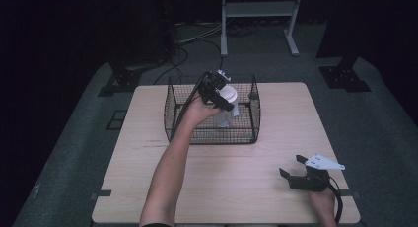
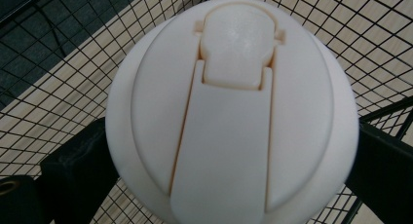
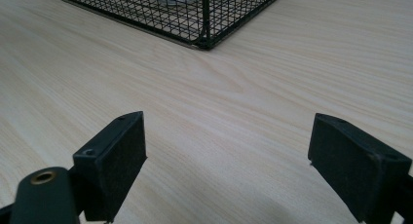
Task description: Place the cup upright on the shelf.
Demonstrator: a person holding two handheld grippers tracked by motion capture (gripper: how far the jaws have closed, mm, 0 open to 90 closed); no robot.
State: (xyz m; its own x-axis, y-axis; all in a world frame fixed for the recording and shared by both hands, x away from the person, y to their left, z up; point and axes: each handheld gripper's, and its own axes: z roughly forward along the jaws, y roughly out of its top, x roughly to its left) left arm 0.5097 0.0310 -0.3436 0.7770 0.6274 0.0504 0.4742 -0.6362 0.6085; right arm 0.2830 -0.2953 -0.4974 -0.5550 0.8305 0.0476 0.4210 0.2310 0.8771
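A clear bottle with a white flip-top lid [image 1: 229, 94] is held upright inside the black wire basket [image 1: 212, 138] at the back middle of the wooden table [image 1: 148, 158]. My left gripper [image 1: 223, 99] is shut on it just under the lid. In the left gripper view the lid [image 2: 234, 112] sits between both black jaws, with the basket mesh [image 2: 58, 63] behind it. My right gripper [image 1: 291, 165] rests open near the table's front right corner. In the right gripper view it [image 3: 236, 151] has bare wood between its jaws, and the basket [image 3: 195, 14] stands farther off.
Behind the table a white metal frame [image 1: 259, 10] stands on the grey floor, with cables [image 1: 197, 39] trailing beside it. Black stand bases [image 1: 345, 76] sit at the floor's back corners.
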